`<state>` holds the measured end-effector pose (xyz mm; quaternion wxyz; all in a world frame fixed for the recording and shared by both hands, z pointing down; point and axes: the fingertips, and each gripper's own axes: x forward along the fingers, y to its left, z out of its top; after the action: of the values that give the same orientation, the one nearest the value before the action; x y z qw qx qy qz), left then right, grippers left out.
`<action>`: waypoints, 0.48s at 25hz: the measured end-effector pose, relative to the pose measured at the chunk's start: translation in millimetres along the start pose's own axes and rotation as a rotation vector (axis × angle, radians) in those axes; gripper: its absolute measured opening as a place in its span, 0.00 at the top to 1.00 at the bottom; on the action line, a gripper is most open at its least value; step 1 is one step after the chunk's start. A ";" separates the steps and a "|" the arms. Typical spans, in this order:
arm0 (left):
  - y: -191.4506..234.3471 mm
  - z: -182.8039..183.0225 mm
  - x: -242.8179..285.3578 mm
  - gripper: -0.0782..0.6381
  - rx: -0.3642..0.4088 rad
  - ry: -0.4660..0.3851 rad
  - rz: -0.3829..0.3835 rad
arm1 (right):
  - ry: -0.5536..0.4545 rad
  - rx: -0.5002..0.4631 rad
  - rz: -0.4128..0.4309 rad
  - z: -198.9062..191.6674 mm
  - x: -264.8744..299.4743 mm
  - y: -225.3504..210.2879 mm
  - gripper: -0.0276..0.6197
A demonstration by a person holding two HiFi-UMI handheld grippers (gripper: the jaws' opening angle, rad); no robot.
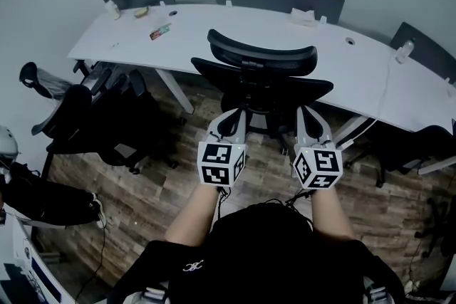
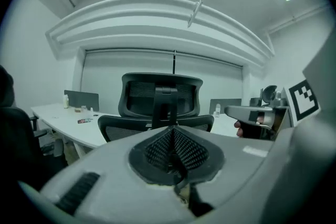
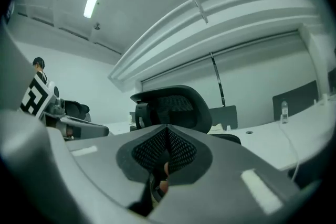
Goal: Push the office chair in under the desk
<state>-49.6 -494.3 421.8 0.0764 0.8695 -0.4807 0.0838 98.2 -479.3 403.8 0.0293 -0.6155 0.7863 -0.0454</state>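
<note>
Head view has the left gripper (image 1: 233, 117) and right gripper (image 1: 308, 116) pointing at the back of the office chair (image 1: 261, 86). The chair stands just before the white counter (image 1: 214, 28). Both gripper views show the jaws clenched together, mesh pads meeting with nothing between them. Whether the tips touch the backrest cannot be told.
</note>
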 end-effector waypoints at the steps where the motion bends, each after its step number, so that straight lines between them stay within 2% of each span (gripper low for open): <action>1: -3.7 -0.8 -2.4 0.88 -0.009 0.004 -0.007 | 0.000 -0.026 0.000 0.2 -2.1 3.2 0.95; 5: -5.3 -1.3 -7.5 0.88 -0.010 0.011 -0.012 | 0.012 -0.185 -0.026 -3.3 -1.7 14.1 0.95; 12: -2.1 -3.9 -12.9 0.88 -0.037 0.019 -0.004 | 0.045 -0.169 -0.008 -11.9 0.4 21.8 0.95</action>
<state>-54.8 -481.8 422.6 0.0974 0.8681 -0.4796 0.0827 75.9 -474.1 413.3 -0.0405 -0.6176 0.7854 0.0073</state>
